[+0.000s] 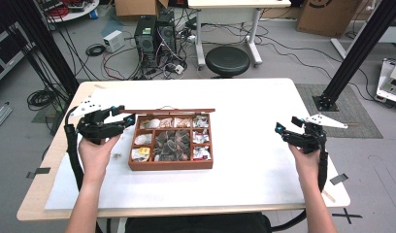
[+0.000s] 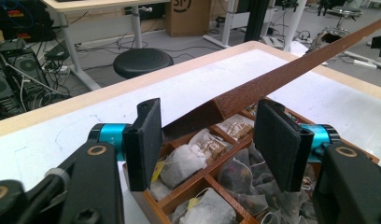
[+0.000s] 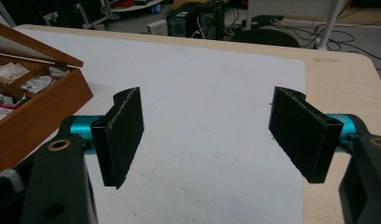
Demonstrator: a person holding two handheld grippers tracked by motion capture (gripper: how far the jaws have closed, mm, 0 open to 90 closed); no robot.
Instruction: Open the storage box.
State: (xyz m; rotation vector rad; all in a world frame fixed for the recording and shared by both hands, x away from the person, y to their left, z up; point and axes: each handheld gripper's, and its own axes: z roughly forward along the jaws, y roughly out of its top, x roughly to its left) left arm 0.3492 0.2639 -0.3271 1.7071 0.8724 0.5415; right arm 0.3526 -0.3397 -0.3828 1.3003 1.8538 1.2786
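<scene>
i see the wooden tea box sitting a little left of centre in the high view, on the white sheet that covers the table, with its lid lifted and standing along the back edge. my left gripper is at the lid's left end, and in the left gripper view the lid runs as a thin brown slab from between the jaws up toward the upper right of the frame; the pads stand apart on either side of its corner and do not press it, so i read this gripper as open with nothing held. my right gripper hovers over bare sheet toward the right of the high view, well apart from the box, its jaws spread wide and empty in its own view. i judge the lid to be stiff, fairly light and hinged, so it will swing rather than lift free, and it could drop shut if it is not past upright. the smooth varnish may slide on the pads, so i would take it by the free edge near a corner, flat on both faces. the tea bags in the compartments look soft, very light and easy to tear; i would pinch one by its paper body, gently.
</scene>
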